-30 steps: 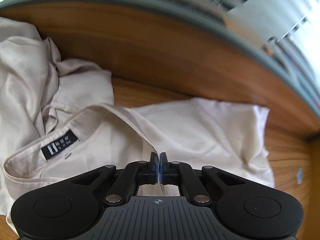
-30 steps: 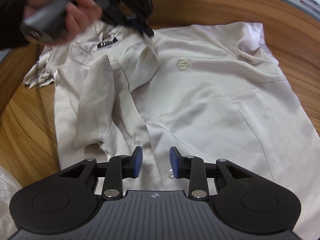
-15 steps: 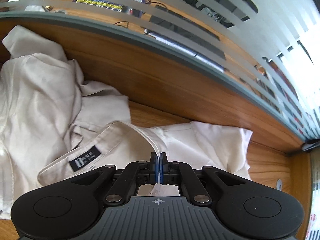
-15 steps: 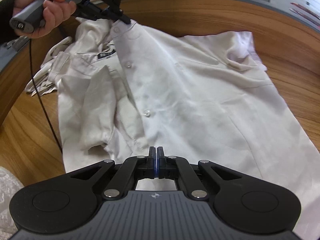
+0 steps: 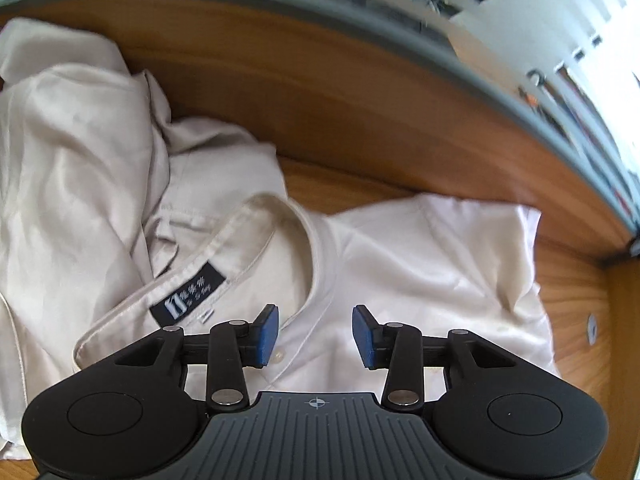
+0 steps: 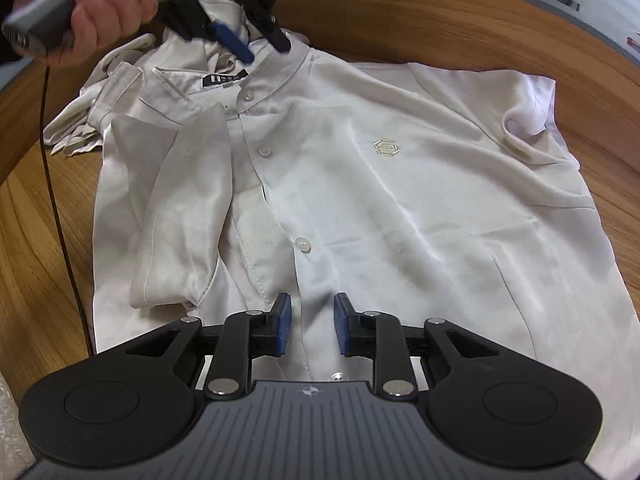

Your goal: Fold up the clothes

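Observation:
A cream short-sleeved button shirt (image 6: 380, 184) lies face up on the wooden table, collar at the far end, small emblem on the chest. Its right front panel lies flat; the left side is bunched, with a sleeve folded inward. My left gripper (image 5: 314, 334) is open just above the collar (image 5: 256, 220), near the black neck label (image 5: 188, 294); it also shows in the right wrist view (image 6: 264, 46). My right gripper (image 6: 310, 326) is open over the button placket near the hem, holding nothing.
The wooden table (image 6: 36, 248) has a raised wooden rim (image 5: 360, 92) behind the shirt, topped by a grey ledge and frosted glass. A black cable (image 6: 60, 200) hangs from the left gripper's handle along the shirt's left side.
Both grippers were shut on the shirt's front edge half a second ago, lifting it. Both have opened and the panel now lies flat on the table.

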`<state>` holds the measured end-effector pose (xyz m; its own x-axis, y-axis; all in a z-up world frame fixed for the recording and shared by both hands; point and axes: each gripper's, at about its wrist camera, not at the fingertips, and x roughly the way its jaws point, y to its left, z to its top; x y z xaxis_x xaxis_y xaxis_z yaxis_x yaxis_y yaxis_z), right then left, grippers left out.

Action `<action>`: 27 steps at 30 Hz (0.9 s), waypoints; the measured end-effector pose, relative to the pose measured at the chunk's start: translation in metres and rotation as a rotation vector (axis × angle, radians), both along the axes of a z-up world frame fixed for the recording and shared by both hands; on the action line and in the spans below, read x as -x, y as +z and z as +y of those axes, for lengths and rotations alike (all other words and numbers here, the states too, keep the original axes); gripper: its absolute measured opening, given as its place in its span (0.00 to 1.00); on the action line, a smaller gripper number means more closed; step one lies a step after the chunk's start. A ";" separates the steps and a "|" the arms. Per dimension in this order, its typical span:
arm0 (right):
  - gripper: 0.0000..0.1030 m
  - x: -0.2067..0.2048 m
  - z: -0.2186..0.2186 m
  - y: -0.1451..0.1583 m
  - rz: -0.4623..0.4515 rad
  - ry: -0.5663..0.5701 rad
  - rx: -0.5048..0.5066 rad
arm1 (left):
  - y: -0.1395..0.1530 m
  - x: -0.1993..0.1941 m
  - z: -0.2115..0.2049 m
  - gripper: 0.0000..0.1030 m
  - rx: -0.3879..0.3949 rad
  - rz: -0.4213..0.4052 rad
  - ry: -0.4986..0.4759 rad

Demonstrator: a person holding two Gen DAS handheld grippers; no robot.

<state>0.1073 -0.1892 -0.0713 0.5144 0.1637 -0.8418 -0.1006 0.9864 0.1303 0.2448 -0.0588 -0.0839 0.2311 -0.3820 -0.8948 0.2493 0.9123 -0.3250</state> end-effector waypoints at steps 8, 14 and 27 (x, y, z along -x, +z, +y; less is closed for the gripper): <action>0.01 0.002 -0.011 0.000 -0.004 -0.059 -0.041 | -0.029 0.007 0.000 0.50 -0.047 0.030 0.029; 0.01 0.004 -0.009 0.011 -0.027 -0.056 -0.040 | -0.028 0.009 -0.008 0.18 -0.095 -0.016 0.021; 0.01 0.015 -0.009 0.038 -0.064 -0.045 -0.051 | 0.022 0.006 0.000 0.04 -0.045 -0.080 0.004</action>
